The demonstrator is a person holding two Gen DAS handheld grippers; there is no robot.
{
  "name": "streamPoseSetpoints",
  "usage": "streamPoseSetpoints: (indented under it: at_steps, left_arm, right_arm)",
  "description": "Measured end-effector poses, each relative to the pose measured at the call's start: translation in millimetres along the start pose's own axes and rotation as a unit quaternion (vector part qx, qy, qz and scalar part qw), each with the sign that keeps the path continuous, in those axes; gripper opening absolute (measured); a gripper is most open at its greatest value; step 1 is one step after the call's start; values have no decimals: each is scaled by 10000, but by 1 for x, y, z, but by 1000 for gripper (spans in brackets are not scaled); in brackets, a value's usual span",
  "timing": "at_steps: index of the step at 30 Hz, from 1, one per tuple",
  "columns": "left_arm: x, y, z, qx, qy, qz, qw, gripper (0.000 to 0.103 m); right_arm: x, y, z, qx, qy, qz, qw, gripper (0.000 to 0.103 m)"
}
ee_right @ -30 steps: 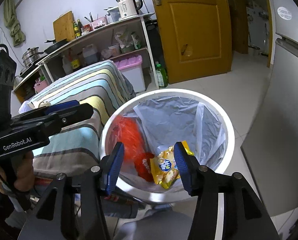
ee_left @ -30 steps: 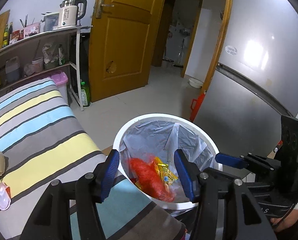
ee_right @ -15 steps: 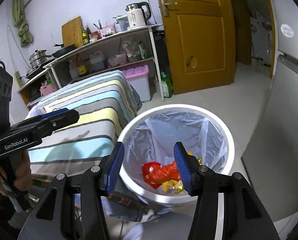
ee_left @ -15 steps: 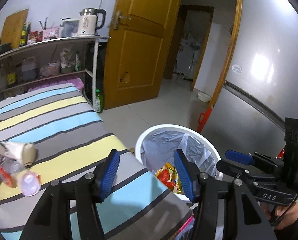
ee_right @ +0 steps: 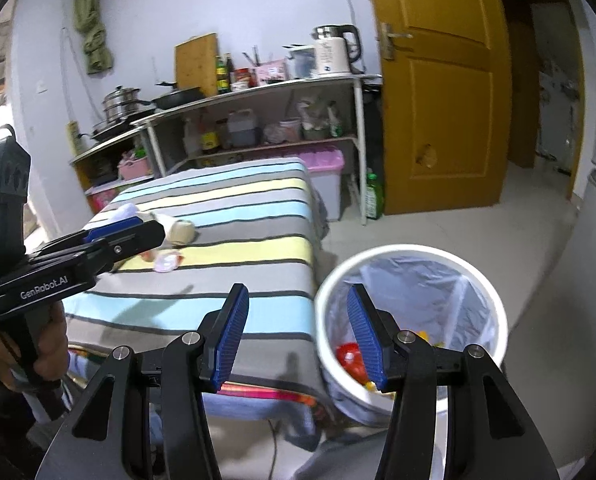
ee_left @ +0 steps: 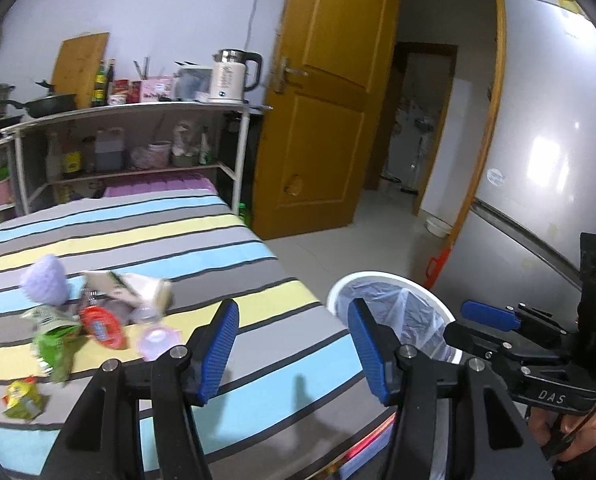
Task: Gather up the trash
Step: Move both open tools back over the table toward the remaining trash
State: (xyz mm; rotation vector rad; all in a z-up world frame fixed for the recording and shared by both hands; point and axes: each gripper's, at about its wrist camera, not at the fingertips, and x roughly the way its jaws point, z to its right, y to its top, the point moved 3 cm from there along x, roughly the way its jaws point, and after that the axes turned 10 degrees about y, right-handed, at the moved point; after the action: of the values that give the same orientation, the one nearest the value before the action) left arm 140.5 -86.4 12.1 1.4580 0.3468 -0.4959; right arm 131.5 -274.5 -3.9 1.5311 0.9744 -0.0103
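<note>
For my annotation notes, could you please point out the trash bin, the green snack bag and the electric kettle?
trash bin (ee_right: 485, 280): right wrist view, white rim at the far right.
green snack bag (ee_left: 54, 338): left wrist view, middle of the crumpled bag.
electric kettle (ee_left: 228, 82): left wrist view, white body.

Left hand-held gripper jaws apart, empty, angled downward. Right hand-held gripper same: jaws apart, empty. A hand grips left handle.

bare striped cloth ahead, litter heap left, bin right
</note>
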Motion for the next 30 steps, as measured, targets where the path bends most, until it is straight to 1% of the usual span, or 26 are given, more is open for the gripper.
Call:
streamPoseSetpoints:
  at_steps: [11,23,30]
  left_arm:
    - [-34,-13,-47,-303,581,51,9978,56]
    - [-48,-29,-95,-651,1031,33,9925,56]
    - [-55,-38,-128,-819,1388,63,9869,56]
  right_arm:
    - [16,1,-51,-353,503,-82,9981,52]
    - [47,2,-90,-583,977,-310,9930,52]
    - [66,1,-110,-720,1158,-448,9896,52]
